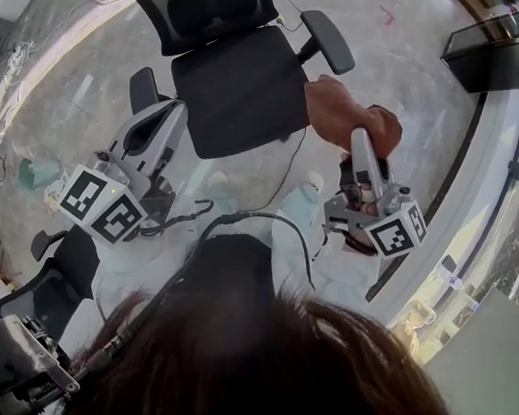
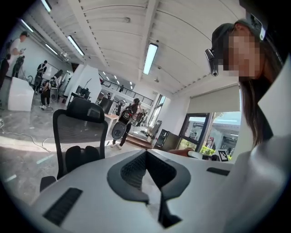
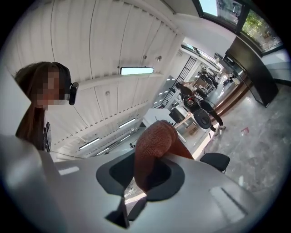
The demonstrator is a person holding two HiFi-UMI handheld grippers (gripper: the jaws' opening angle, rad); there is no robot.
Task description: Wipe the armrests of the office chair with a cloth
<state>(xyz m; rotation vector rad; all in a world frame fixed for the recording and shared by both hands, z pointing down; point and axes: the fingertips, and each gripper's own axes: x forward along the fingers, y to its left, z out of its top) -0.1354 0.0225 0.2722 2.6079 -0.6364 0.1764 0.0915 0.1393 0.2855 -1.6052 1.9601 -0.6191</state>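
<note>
1. Right now the person stands facing a black office chair (image 1: 237, 88) on the polished stone floor (image 1: 62, 97), a claw in each hand.
2. The right claw (image 1: 359, 140) is clamped on a rust-brown cloth (image 1: 343, 110). In the right gripper view the cloth (image 3: 152, 136) is pinched between the jaws of the claw (image 3: 150, 169) and bulges out past the tips in a rounded fold.
3. From the head view, the cloth hangs in the air by the front corner of the seat on the person's right. It is near that side's armrest (image 1: 328, 39), and I cannot tell whether it touches it.
4. The left claw (image 1: 168, 113) has its jaws drawn together with nothing between them. The left gripper view shows the dark pads (image 2: 132, 170) of the claw (image 2: 146, 154) meeting at the tips.
5. The left claw is just beside the chair's other armrest (image 1: 143, 90) and holds nothing.
6. In the left gripper view the mesh backrest (image 2: 77, 132) stands upright beyond the claw.
7. Each claw carries a cube with square black-and-white markers, the left one (image 1: 99, 203) and the right one (image 1: 399, 231) both nearest the person.
8. A thin cable (image 1: 289, 173) trails across the floor below the seat.
9. A second black chair (image 1: 57, 276) sits at the person's left.
10. Several people (image 2: 127, 120) stand far back in the hall under long ceiling lights (image 2: 149, 57).
</note>
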